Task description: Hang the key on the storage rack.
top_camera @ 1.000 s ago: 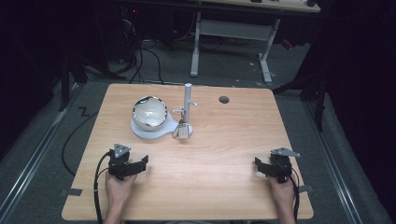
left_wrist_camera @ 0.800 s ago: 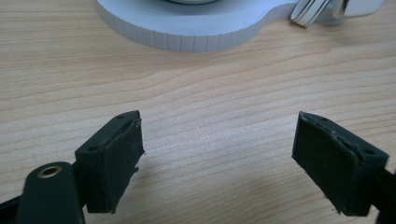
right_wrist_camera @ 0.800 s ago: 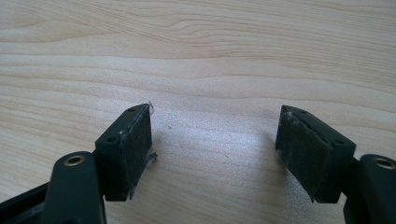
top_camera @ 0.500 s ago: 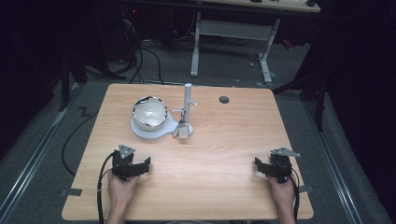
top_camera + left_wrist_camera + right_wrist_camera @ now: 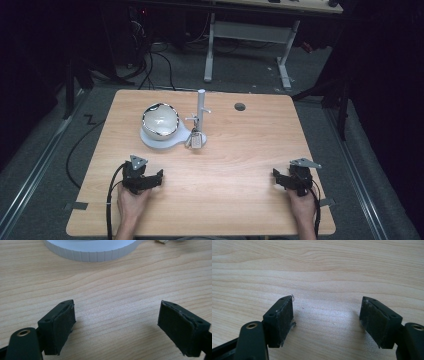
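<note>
A shiny rounded bowl-like object sits on a pale round base at the table's middle left. Beside it a white upright post carries a small tag or key-like piece hanging at its foot. My left gripper rests open on the wood just in front of the base, whose ribbed rim fills the top of the left gripper view. My right gripper lies open near the table's front right, with bare wood between its pads.
The wooden table has a round cable hole at its back. Beyond it stand a white desk frame and cables on the dark floor. Grey tape marks stick out at the table's front corners.
My left gripper has slid a little to the right along the front of the table. The right gripper has stayed where it was.
</note>
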### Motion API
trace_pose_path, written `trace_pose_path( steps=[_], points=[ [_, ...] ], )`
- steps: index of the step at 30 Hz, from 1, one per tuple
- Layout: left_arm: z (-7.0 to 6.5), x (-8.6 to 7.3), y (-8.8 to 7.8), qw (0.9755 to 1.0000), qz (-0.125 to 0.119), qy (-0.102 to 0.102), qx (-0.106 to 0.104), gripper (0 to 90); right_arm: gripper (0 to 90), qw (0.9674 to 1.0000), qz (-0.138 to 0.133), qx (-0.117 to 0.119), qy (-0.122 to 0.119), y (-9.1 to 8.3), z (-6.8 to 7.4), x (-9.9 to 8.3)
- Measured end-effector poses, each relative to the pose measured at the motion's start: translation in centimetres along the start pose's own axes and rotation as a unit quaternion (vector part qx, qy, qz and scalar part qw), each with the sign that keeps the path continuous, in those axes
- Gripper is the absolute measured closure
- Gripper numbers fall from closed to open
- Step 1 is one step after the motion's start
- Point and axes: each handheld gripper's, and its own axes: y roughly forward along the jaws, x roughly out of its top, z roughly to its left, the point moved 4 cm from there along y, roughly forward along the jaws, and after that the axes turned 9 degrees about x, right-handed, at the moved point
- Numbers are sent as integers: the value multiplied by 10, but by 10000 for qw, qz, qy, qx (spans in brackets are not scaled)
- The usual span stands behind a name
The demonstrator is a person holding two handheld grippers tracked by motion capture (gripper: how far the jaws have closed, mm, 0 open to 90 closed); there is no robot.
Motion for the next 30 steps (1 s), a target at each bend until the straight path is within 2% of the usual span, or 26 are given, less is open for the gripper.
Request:
trace_pose_path(
  steps=[9,14,30],
  points=[
    [2,0,1,10000,68,-40,50,157,273,10000,0,0,2,0,0,0],
    [-2,-2,0,9997,105,111,177,158,273,10000,-2,3,-1,0,0,0],
    [-3,-3,-1,9998,103,101,154,166,273,10000,-1,-2,4,0,0,0]
  ],
)
